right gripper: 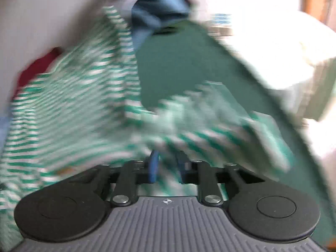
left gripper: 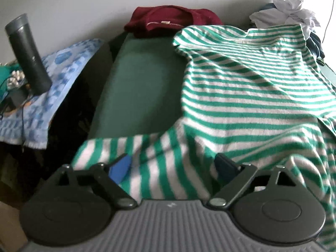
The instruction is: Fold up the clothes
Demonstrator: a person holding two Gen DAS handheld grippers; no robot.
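A green-and-white striped shirt (left gripper: 247, 88) lies spread over the dark green table surface (left gripper: 142, 79). My left gripper (left gripper: 172, 166) is open, its blue fingers (left gripper: 120, 166) wide apart, with the shirt's near sleeve lying between and under them. In the right wrist view the picture is blurred by motion. My right gripper (right gripper: 167, 168) has its fingers (right gripper: 153, 168) close together, shut on a bunched part of the striped shirt (right gripper: 63, 109).
A folded maroon garment (left gripper: 172, 20) lies at the far edge. A pile of white and dark clothes (left gripper: 289, 14) sits at the far right. A grey flask (left gripper: 29, 52) stands on a blue patterned towel (left gripper: 48, 88) at left. Blue clothing (right gripper: 159, 10) lies beyond the right gripper.
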